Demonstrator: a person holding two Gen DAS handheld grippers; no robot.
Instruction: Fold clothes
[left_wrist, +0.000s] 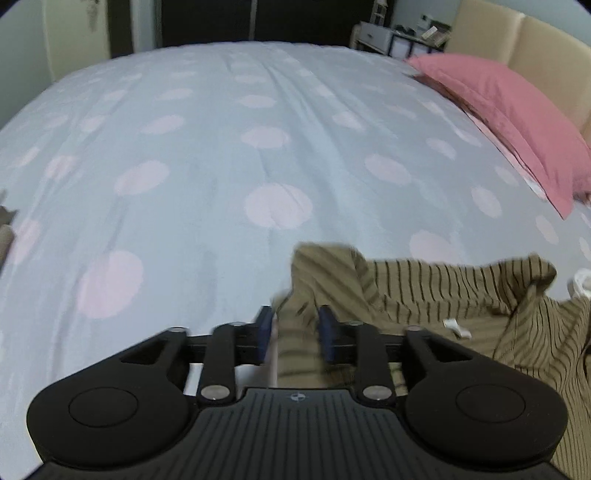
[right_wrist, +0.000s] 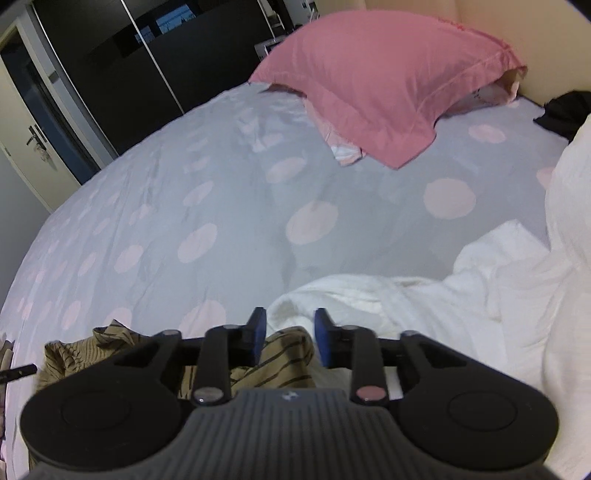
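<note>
- The striped shirt (left_wrist: 443, 295), tan with thin dark lines, lies crumpled on the near edge of the bed cover (left_wrist: 221, 166), right under both claws. In the left wrist view its bulk runs off to the right, and a small white tag (left_wrist: 456, 326) shows on its inside.
- The left claw (left_wrist: 295, 332) has a raised tan fold between its blue pads. The jaws stand part open with gaps beside the cloth, so I judge it released, not pinching.
- The right claw (right_wrist: 290, 338) stands the same way: a bunch of striped cloth sits in the gap, but the pads do not seem to press it. Loose, as far as the blur allows.
- The relation that matters: the shirt's long axis seems to run across, from one claw to the other, so each hand is nearest its own end. Both would need to clamp before any lift or spread.
- Beyond the right claw, a white heap of cloth (right_wrist: 424, 302) lies just beside the shirt and could get caught in the same pinch.
- A pink pillow (right_wrist: 388, 81) lies well away at the head of the bed.
</note>
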